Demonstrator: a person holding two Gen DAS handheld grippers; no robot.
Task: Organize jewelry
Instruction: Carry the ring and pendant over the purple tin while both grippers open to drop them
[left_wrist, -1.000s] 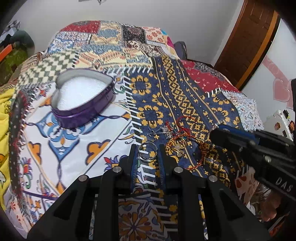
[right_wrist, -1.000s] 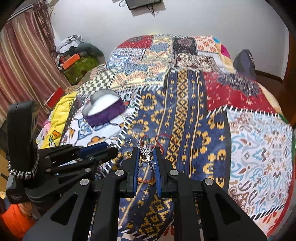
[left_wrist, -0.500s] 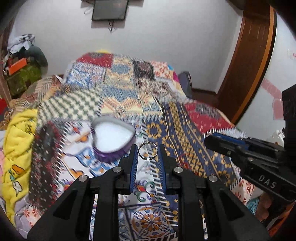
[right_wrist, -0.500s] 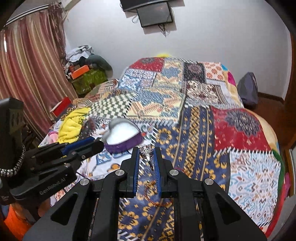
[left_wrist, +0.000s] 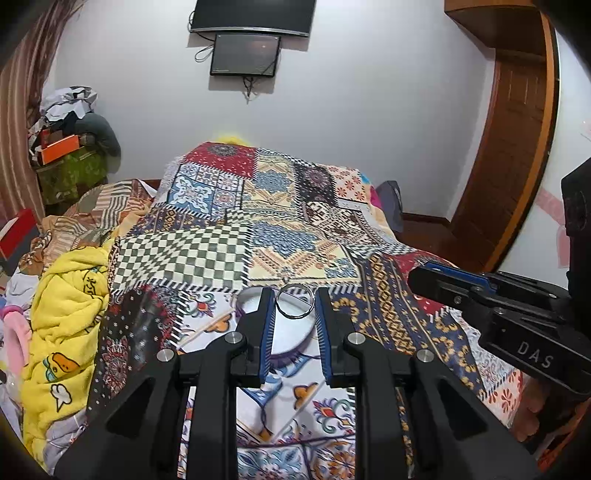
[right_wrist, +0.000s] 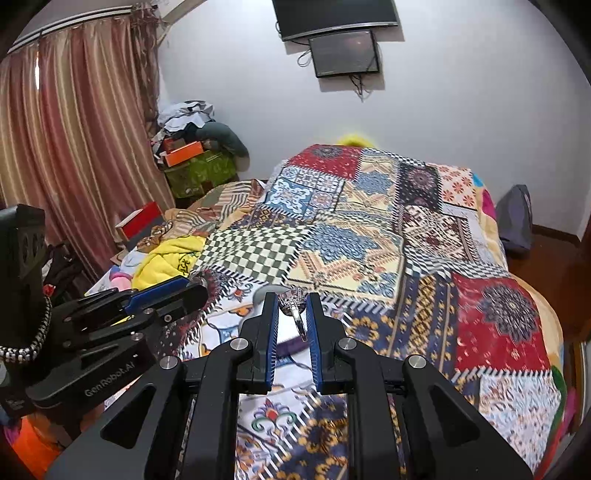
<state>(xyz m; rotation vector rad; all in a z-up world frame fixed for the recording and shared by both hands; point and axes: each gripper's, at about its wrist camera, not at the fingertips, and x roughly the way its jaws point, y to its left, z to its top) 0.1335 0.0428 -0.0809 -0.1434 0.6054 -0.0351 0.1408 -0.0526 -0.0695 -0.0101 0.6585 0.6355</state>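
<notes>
Rings sat clamped in both grippers above the heart-shaped tin (left_wrist: 291, 334). Left gripper (left_wrist: 294, 301) pinched a plain silver ring (left_wrist: 295, 301), its hoop facing the camera; right gripper (right_wrist: 291, 301) gripped a stone-set ring (right_wrist: 293, 304), stones toward 12 o'clock, band trailing toward 6.

Landmark: heart-shaped tin (left_wrist: 291, 334), purple wall, white inside, open, lying on the patchwork quilt.
Plain ring (left_wrist: 295, 301): silver band, upright and face-on, held in the air just over the tin's far rim.
Stone ring (right_wrist: 295, 308): silver, clustered clear stones on top, band hanging down, held above the tin.
</notes>
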